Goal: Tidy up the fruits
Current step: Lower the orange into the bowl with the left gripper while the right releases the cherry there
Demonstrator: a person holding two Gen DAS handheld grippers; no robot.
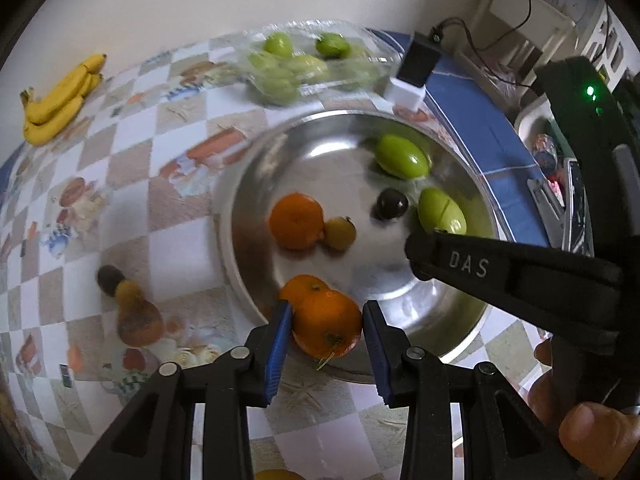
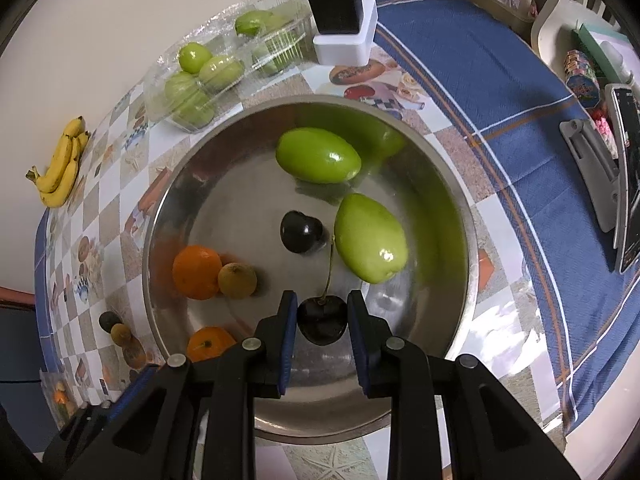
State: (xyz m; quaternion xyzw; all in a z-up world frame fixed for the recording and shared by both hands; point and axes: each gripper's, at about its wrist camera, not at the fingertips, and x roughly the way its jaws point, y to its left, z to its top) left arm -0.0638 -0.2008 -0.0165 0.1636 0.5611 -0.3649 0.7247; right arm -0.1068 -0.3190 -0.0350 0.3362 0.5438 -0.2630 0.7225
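Observation:
A steel bowl [image 1: 320, 136] [image 2: 240, 184] holds two green fruits [image 2: 318, 155] [image 2: 370, 238], a dark cherry [image 2: 300, 232], an orange [image 2: 197, 272], a small yellow-brown fruit [image 2: 237, 280] and another orange [image 1: 300, 286] [image 2: 206, 342]. My left gripper [image 1: 326, 326] is shut on an orange [image 1: 326, 328] above the bowl's near rim. My right gripper [image 2: 322, 322] is shut on a dark cherry [image 2: 322, 322] with a long stem, above the bowl's near side. The right gripper's body also shows in the left wrist view [image 1: 512, 276].
A bunch of bananas [image 1: 60, 100] [image 2: 60, 168] lies by the wall at the left. A clear plastic box of green fruits [image 1: 292, 66] [image 2: 208, 80] stands behind the bowl. A black-and-white device [image 2: 340, 16] stands on the blue cloth [image 2: 500, 100]. Small fruits [image 1: 128, 304] lie left of the bowl.

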